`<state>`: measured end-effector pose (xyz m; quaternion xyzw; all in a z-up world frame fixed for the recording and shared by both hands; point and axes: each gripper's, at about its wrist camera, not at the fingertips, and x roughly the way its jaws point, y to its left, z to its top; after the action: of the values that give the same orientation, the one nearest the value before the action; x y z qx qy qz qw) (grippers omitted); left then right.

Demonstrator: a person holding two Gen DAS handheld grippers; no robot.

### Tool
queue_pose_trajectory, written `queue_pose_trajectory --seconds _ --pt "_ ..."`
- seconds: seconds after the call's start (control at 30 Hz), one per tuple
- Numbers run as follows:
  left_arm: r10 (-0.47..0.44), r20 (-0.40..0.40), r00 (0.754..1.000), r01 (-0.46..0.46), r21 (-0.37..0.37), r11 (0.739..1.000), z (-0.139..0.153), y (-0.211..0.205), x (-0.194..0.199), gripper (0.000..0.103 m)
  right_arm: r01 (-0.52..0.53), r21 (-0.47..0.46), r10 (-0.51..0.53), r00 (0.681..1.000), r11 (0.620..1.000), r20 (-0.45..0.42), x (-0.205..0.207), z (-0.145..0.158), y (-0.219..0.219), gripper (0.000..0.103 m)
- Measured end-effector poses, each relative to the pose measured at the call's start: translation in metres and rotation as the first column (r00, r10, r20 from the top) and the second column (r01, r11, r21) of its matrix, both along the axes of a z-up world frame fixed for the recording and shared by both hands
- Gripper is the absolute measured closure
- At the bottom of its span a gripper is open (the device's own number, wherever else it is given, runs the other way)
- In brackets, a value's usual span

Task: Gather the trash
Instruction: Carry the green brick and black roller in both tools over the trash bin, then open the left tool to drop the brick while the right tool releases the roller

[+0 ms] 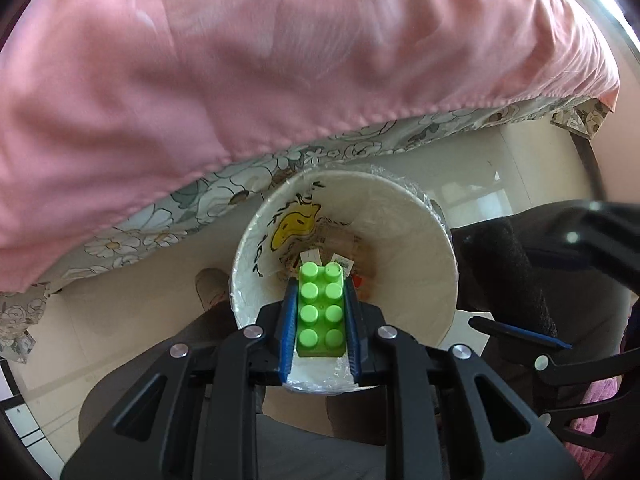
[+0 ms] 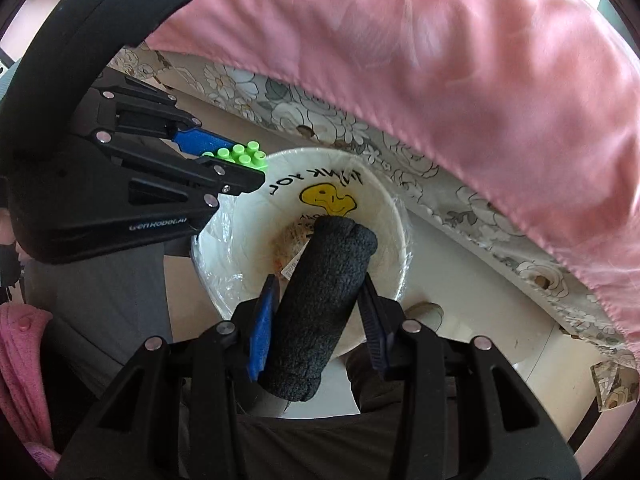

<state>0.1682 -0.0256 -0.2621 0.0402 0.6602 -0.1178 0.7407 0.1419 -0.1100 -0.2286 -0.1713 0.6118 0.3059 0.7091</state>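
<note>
From my left wrist camera I saw my left gripper (image 1: 320, 316) closed on a green building block (image 1: 321, 309), its studs facing the camera, held over the near rim of the white paper bin (image 1: 416, 240). The dark roll appeared there only at the right edge, partly hidden. My right wrist camera showed what the left one could not: my right gripper (image 2: 316, 312) was clamped on that dark grey foam roll (image 2: 320, 300), and the far end of the roll reached over the middle of the bin (image 2: 248, 240). In this view the left gripper (image 2: 236, 160) came in from the left edge, and the block (image 2: 240, 154) stood out above the far-left rim of the bin. A pink blanket (image 1: 240, 80) hung over a flowered sheet (image 1: 168, 216) just behind the bin and covered the upper half of both views. The bin was lined with a clear plastic bag (image 2: 218, 240), had a yellow cartoon figure (image 2: 328, 200) on its inner wall, and held crumpled wrappers (image 1: 340, 252) at the bottom; the roll hid part of them in the right view.
</note>
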Motion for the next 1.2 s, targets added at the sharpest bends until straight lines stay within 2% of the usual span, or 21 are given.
queue_pose_trajectory --seconds 0.47,0.83,1.2 --pt "0.076 -0.155 0.985 -0.087 -0.068 0.994 -0.067 0.003 0.011 0.079 0.034 -0.025 -0.037 0.988 0.999 -0.149 -0.001 -0.067 0.011 0.062" --pt "0.155 -0.251 0.955 -0.189 -0.117 0.975 -0.111 0.012 0.019 0.079 0.100 -0.035 -0.106 0.952 0.994 -0.286 0.010 -0.109 0.014 0.062" --pt "0.209 -0.328 0.921 -0.264 -0.133 0.955 -0.145 0.026 0.024 0.079 0.129 -0.113 -0.160 0.932 0.985 -0.325 0.022 -0.149 0.021 0.061"
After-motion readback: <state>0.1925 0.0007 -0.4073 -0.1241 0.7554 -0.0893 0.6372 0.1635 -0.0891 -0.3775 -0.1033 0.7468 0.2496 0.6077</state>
